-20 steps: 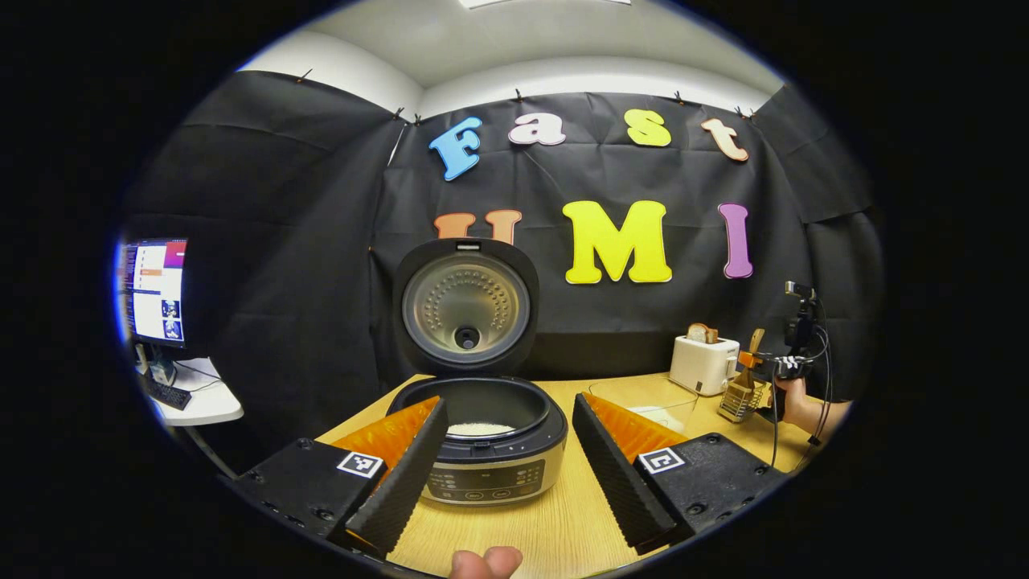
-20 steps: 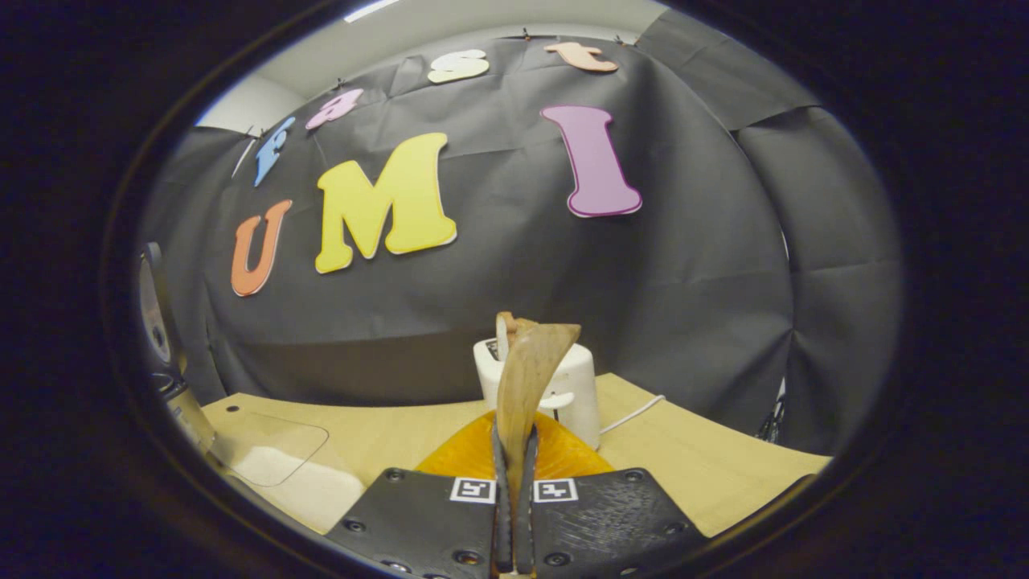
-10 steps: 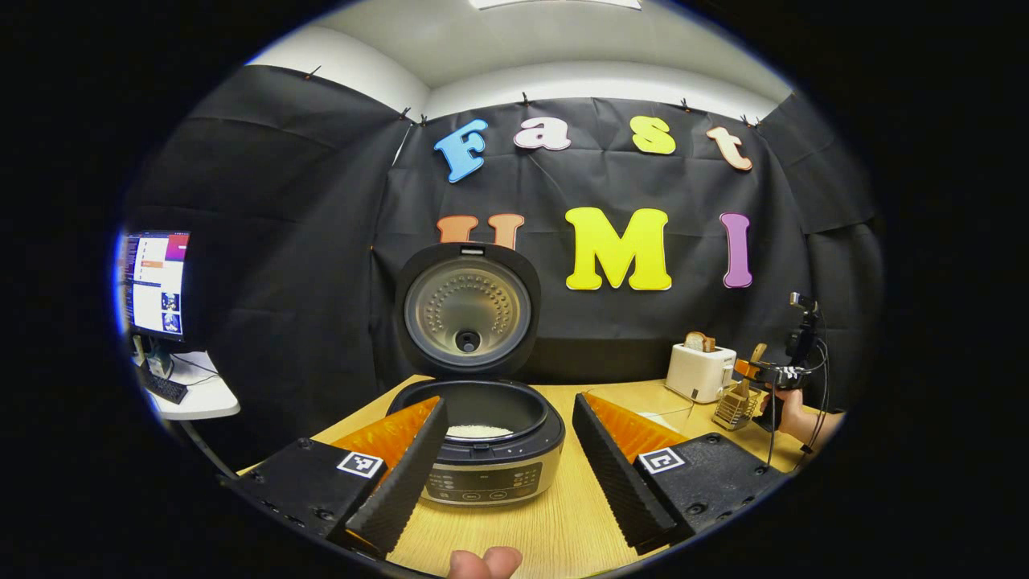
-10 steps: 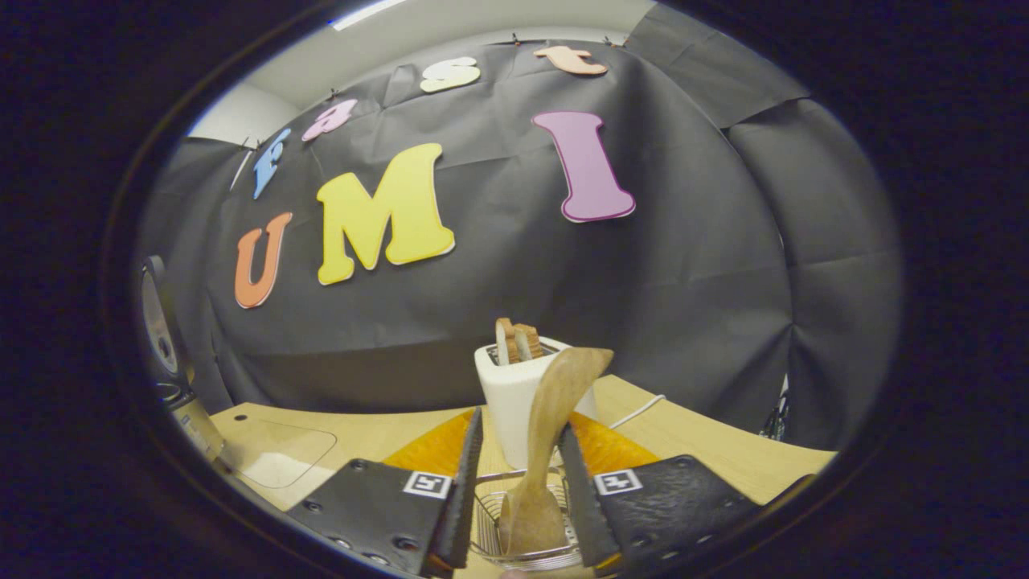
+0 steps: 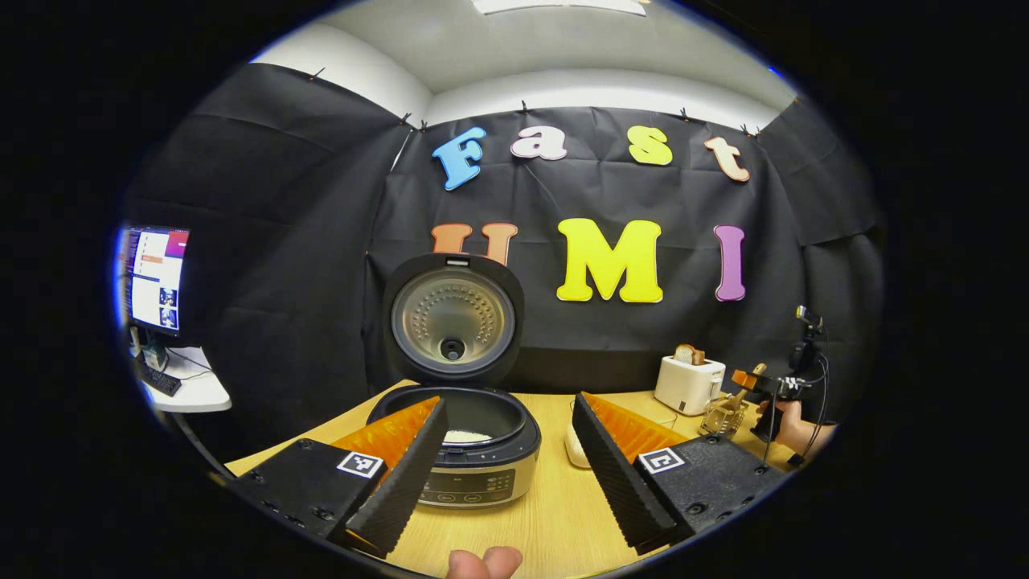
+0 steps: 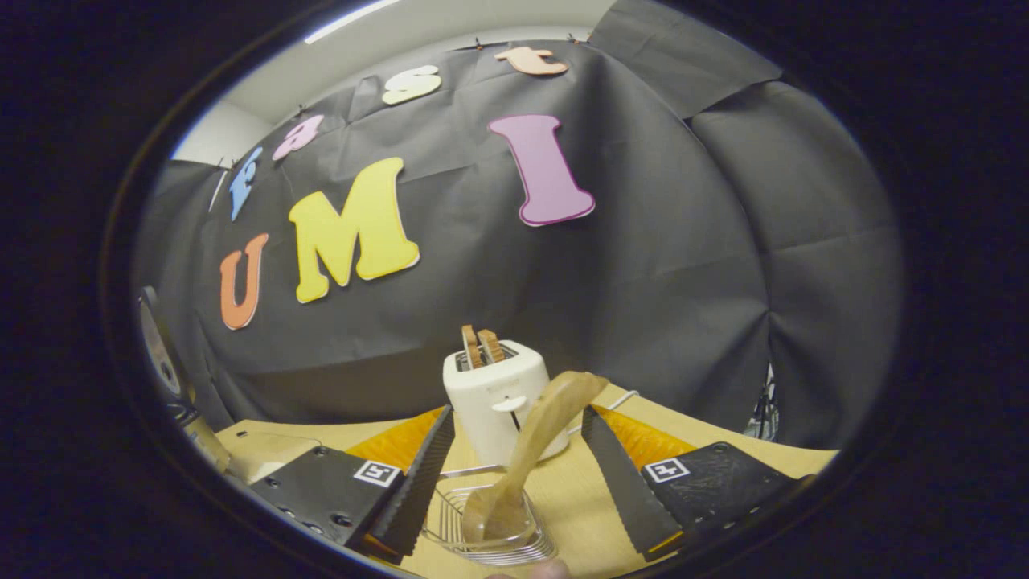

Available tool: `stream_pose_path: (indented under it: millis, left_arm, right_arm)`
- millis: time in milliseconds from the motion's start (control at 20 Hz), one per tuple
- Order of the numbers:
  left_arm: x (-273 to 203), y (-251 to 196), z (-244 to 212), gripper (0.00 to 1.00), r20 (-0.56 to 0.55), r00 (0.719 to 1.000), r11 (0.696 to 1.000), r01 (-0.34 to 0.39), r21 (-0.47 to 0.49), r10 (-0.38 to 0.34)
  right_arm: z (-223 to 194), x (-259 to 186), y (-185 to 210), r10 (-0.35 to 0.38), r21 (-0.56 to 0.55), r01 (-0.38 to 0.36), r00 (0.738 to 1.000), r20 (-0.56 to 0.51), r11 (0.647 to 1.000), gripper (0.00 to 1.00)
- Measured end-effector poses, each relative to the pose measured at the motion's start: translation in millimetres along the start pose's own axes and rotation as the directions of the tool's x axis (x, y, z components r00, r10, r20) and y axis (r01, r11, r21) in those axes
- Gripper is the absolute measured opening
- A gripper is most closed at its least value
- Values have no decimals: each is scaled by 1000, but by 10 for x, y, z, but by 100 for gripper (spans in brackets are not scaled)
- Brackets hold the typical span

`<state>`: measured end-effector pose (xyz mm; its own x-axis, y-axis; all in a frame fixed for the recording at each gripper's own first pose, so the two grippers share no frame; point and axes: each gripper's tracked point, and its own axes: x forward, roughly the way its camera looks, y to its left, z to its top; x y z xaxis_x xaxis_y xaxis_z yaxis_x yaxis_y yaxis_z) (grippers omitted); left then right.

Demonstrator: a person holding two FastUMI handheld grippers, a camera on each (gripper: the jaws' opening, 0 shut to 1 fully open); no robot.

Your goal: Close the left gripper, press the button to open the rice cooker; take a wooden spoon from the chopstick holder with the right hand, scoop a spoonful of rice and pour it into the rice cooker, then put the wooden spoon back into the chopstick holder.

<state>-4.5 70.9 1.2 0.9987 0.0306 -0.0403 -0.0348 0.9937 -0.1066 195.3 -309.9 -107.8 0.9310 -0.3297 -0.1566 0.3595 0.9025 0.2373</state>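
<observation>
The wooden spoon [image 6: 530, 450] leans in the wire holder [image 6: 490, 523] between the right gripper [image 6: 514, 474]'s spread fingers, untouched. The left gripper [image 5: 506, 450]'s fingers stand apart before the open rice cooker [image 5: 454, 418].

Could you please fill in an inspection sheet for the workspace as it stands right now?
Surface: wooden table, bare in front of the cooker.
Job's things: rice cooker with lid up, white rice in the pot; wooden spoon standing tilted in the wire chopstick holder.
Clutter: white toaster with bread in its slots; a white item beside the cooker, partly hidden.
Grippers: left gripper open, holding nothing; right gripper open, fingers either side of the spoon, not touching it.
Cables: white cord behind the toaster; dark wires at the far gripper.
Surroundings: black cloth wall; monitor on a side desk.
</observation>
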Motion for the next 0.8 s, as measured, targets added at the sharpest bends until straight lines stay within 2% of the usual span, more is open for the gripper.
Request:
stream_pose_path:
  millis: [50, 100, 150, 250, 350, 400, 450, 550, 600, 650, 700, 750, 800]
  left_arm:
    - [2, -45, 50, 99, 0, 1000, 1000, 2, -8, -2]
    - [-4, -58, 113, 95, 5, 1000, 1000, -1, -9, 1]
    - [3, -52, 198, 99, 14, 1000, 1000, -10, -7, 10]
    - [40, -45, 379, 99, 33, 999, 1000, -22, 11, 22]
    - [98, -44, 515, 99, 46, 998, 999, -33, 23, 32]
    - [136, -51, 580, 95, 50, 998, 999, -34, 27, 33]
    - [192, -73, 664, 99, 56, 998, 999, -37, 36, 35]
    - [344, -8, 877, 99, 74, 995, 992, -77, 97, 70]
    - [438, 9, 978, 94, 78, 994, 989, -86, 118, 77]
    - [548, -9, 1047, 99, 75, 994, 989, -84, 122, 75]
    - [669, -34, 1090, 98, 56, 996, 991, -73, 116, 67]
    - [775, -27, 1172, 98, 54, 996, 989, -82, 123, 75]
    - [907, -21, 1237, 94, 48, 996, 986, -79, 144, 73]
  right_arm:
    - [29, -46, -56, -4, 30, 4, 1000, 8, 1000, 94]
    - [71, -91, -108, -11, 61, 10, 1000, 16, 998, 90]
    - [96, -157, -161, -17, 83, 14, 999, 28, 996, 95]
    - [115, -312, -273, -38, 118, 34, 999, 37, 992, 95]
    - [77, -463, -403, -78, 91, 74, 996, 35, 993, 95]
    - [83, -576, -429, -82, 75, 78, 995, 48, 994, 95]
    - [123, -701, -426, -77, 56, 73, 995, 66, 996, 95]
    - [152, -905, -380, -47, -11, 48, 995, 85, 999, 96]
    - [153, -1005, -338, -25, -55, 30, 996, 83, 998, 95]
    - [172, -1106, -273, 2, -92, 6, 996, 85, 996, 95]
    - [197, -1194, -175, 35, -126, -24, 996, 84, 992, 91]
    - [209, -1269, -106, 61, -150, -49, 995, 78, 987, 95]
    - [204, -1318, -64, 74, -166, -62, 995, 65, 984, 95]
